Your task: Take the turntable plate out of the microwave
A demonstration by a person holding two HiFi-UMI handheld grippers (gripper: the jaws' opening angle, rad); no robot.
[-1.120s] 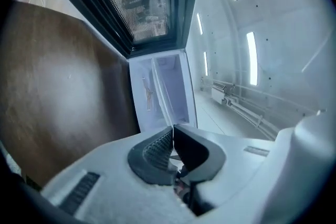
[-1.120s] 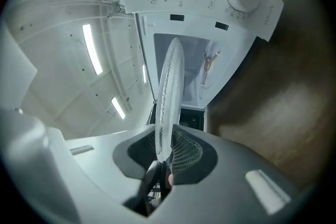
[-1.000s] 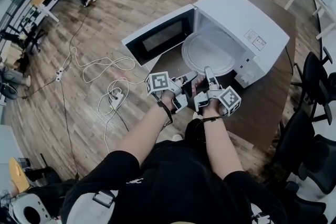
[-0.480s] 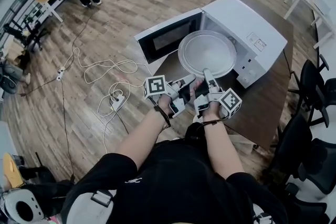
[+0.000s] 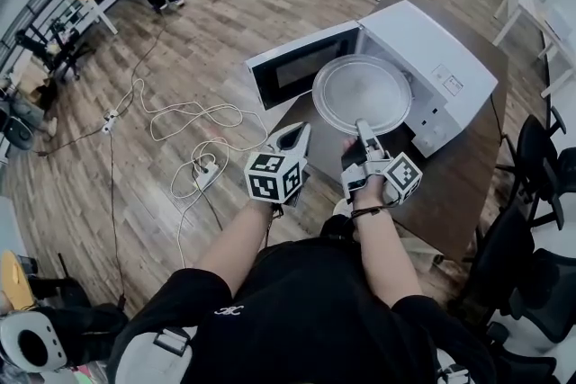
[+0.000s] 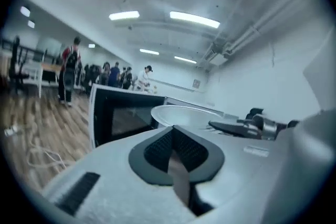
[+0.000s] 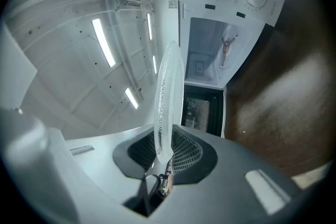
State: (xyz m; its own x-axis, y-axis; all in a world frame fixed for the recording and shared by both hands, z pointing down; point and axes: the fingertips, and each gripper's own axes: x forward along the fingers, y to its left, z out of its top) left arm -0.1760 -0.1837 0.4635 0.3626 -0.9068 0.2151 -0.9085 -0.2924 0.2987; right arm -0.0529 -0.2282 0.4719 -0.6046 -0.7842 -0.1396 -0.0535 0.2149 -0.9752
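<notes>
The round glass turntable plate hangs level in front of the open white microwave, outside its cavity. My right gripper is shut on the plate's near rim. In the right gripper view the plate stands edge-on, clamped between the pads of that gripper. My left gripper is off to the plate's left, apart from it. It is shut with nothing in it, and in the left gripper view its pads meet. From there the plate shows beyond the microwave door.
The microwave door swings open to the left. The microwave stands on a dark brown table. Black chairs crowd the right side. Cables and a power strip lie on the wooden floor at left. People stand far off.
The plate has come out of the microwave cavity and risen, carried by the right gripper. The left gripper has rolled over and drawn away to the left of the plate's rim.
</notes>
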